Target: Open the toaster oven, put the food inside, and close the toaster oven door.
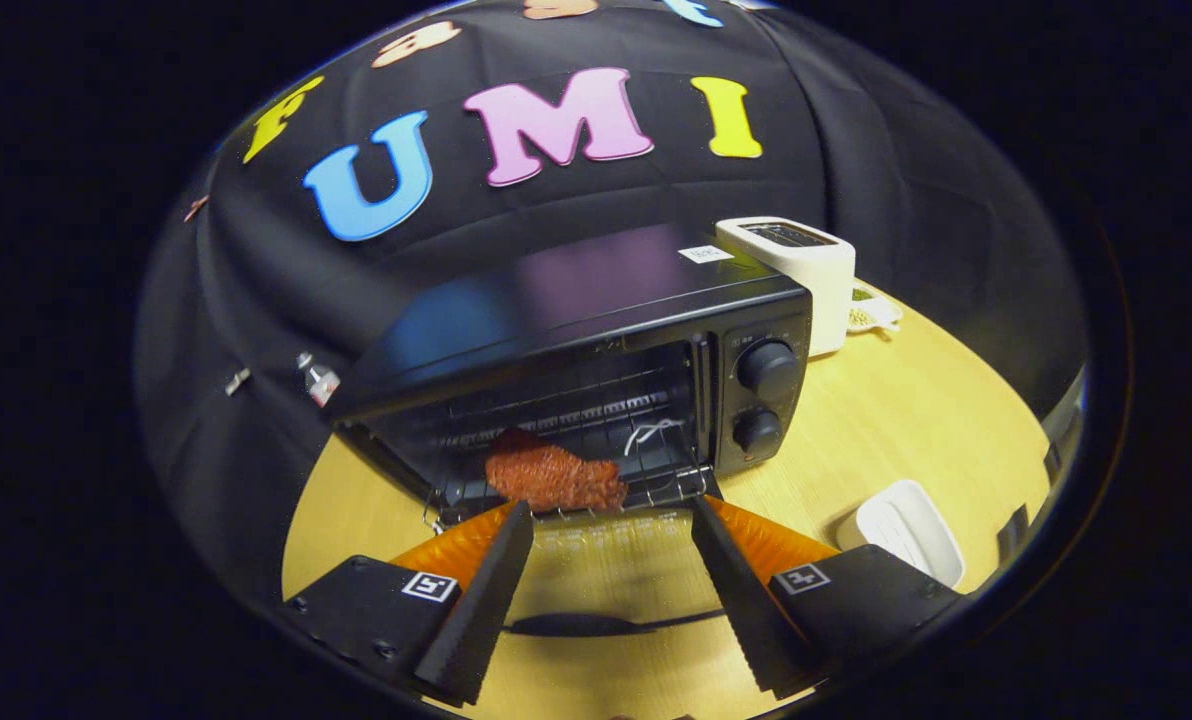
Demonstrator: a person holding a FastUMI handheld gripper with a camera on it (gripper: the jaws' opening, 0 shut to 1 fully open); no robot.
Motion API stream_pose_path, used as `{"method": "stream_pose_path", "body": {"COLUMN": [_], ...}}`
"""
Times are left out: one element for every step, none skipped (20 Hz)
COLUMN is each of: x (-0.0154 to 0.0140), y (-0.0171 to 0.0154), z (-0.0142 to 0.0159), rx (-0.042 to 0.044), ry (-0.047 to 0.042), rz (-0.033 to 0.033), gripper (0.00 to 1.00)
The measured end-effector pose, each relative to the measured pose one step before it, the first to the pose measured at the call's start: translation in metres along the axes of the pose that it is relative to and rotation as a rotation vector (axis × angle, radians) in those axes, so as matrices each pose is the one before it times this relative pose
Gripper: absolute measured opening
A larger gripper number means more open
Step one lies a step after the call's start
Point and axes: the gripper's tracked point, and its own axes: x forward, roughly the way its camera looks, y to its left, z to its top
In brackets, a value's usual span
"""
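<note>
— Two fingers of the hand-held gripper stand apart, gripping nothing?
— Yes. Just ahead, the meat lies on the rack of the open toaster oven on the bench.

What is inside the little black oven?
Inside the toaster oven a reddish-brown piece of food lies on the wire rack, just beyond the open gripper. Heating rods run along the back. The oven's roof hides its upper part.
</note>
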Motion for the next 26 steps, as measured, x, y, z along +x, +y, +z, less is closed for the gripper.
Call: {"method": "stream_pose_path", "body": {"x": [-0.00801,-0.00623,-0.00652,-0.00468,-0.00474,-0.00222,-0.00094,0.00103,0.00016,0.00142,0.00251,0.00504,0.00678,0.00633,0.00642,0.00734,0.00669,0.00780,0.00579,0.00338,0.00475,0.00401,0.00423,0.00280,0.00070,0.00101], "y": [-0.00147,0.00033,0.00034,0.00113,0.00450,0.00565,0.00288,0.00164,0.00426,0.00408,0.00450,0.00512,0.00487,0.00485,0.00451,0.00107,0.00047,0.00043,-0.00050,-0.00175,-0.00248,-0.00190,-0.00100,-0.00080,0.00077,0.00026], "z": [-0.00978,-0.01050,-0.01278,-0.01280,-0.01198,-0.01058,-0.01040,-0.00730,-0.00868,-0.00640,-0.00491,-0.00522,-0.00474,-0.00535,-0.00307,-0.00164,-0.00064,-0.00049,0.00090,0.00064,0.00216,0.00158,0.00130,0.00111,0.00129,-0.00049], "rx": [-0.04589,-0.03689,-0.01935,-0.00822,0.00753,0.00368,-0.00813,-0.02089,-0.02853,-0.02226,-0.01439,-0.00775,-0.00239,0.00468,0.00562,0.00218,0.00518,0.01137,0.01838,0.02117,0.02117,0.01482,0.01380,0.00797,-0.01419,-0.02800], "ry": [0.02273,0.02278,0.03081,0.03431,0.02712,0.03110,0.02666,0.01876,0.01992,0.01431,0.01040,0.01285,0.01738,0.02107,0.01831,0.01148,0.00854,0.00680,0.00566,0.00478,0.00545,0.00356,0.00624,0.00444,-0.00308,-0.00109], "rz": [-0.00346,-0.00436,-0.00876,-0.00497,0.00737,0.01131,0.00409,0.00141,0.00383,0.00383,0.00342,0.00316,-0.00044,-0.00264,-0.00173,-0.01188,-0.01133,-0.00933,-0.00962,-0.01086,-0.01188,-0.00775,-0.00545,-0.00460,-0.00622,-0.00232], "gripper": [0.98,0.98,0.99,0.99,0.99,0.99,0.98,0.99,0.99,0.99,0.99,0.99,0.99,0.98,0.99,0.99,0.99,0.99,0.99,0.99,0.99,0.99,0.99,0.99,0.99,0.98]}}
